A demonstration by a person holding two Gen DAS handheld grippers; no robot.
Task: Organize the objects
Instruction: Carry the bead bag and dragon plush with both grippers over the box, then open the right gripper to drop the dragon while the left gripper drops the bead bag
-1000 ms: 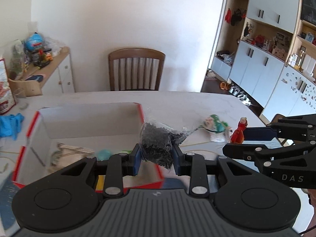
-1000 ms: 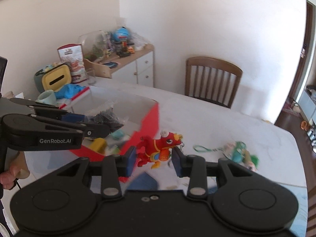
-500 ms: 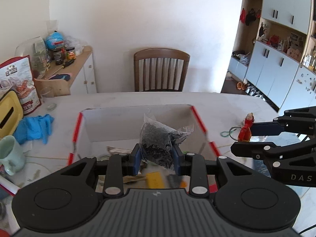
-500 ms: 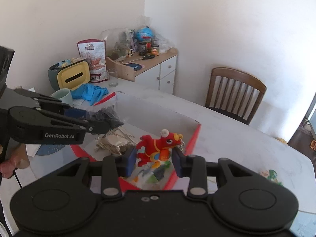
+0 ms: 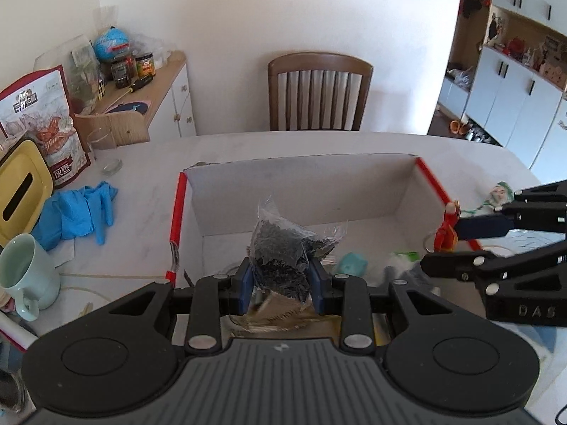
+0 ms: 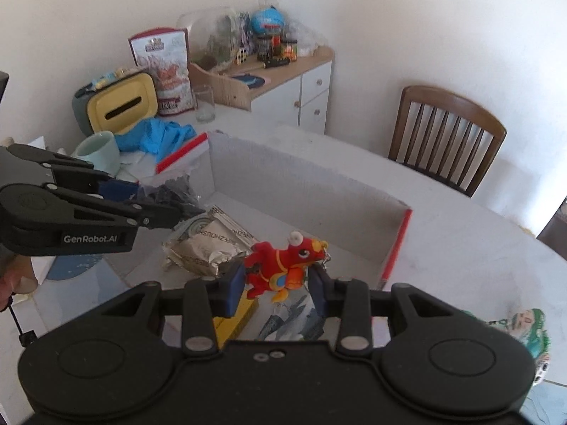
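In the left wrist view, the left gripper has its jaws clenched on a clear bag of dark dried leaves, holding it above the near-left part of an open white box with red edges that sits on the pale worktop; the bag stands upright between the jaws, its long axis running away from the camera and up, with the box floor directly beneath. To the right in the same view, the right gripper reaches in over the box's right wall. In the right wrist view, that right gripper has its jaws closed on a red toy dragon keychain, held above the near-right part of the box, over a silver foil packet and a yellow item already lying inside. The left gripper shows at the left, its bag over the box's left side. Both loads appear to be over the box interior, so each release would likely drop straight down; neither hand looks clearly nearer the floor. A green figurine lies on the worktop outside the box, to the right.
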